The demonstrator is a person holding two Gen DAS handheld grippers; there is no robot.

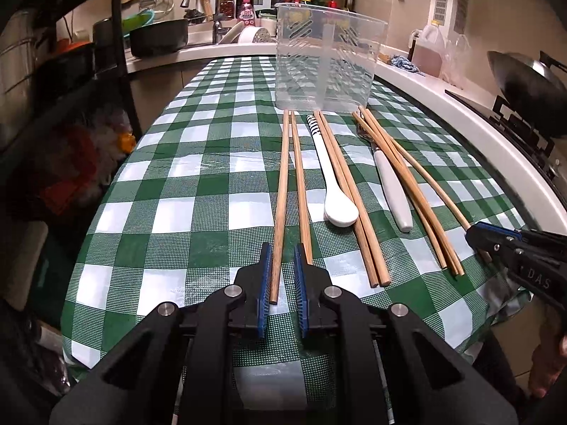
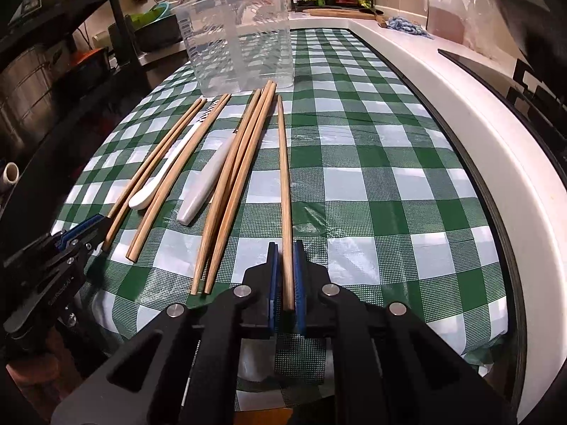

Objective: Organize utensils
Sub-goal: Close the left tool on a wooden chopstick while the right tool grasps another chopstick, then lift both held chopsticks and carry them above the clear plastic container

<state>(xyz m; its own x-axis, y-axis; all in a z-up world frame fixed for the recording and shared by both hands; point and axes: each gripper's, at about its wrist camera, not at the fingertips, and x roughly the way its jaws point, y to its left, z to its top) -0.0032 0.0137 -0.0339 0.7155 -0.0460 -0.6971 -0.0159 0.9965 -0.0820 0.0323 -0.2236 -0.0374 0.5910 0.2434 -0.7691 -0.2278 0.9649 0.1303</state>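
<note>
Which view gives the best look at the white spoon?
The left wrist view: the spoon lies near the middle of the frame, its bowl toward the camera and its striped handle end visible, with chopsticks along one side. In the right wrist view the spoon is off to the left, partly hidden behind a chopstick.

The left tool (image 1: pixel 284 276) points forward and downward, its blue pads (image 1: pixel 266 272) nearly closed, gripping a chopstick (image 1: pixel 281 191). The right tool (image 2: pixel 284 269) tilts down likewise, its pads (image 2: pixel 272 269) clamped on a single chopstick (image 2: pixel 284 177). Part of a hand (image 1: pixel 547 372) shows behind the right tool.
</note>
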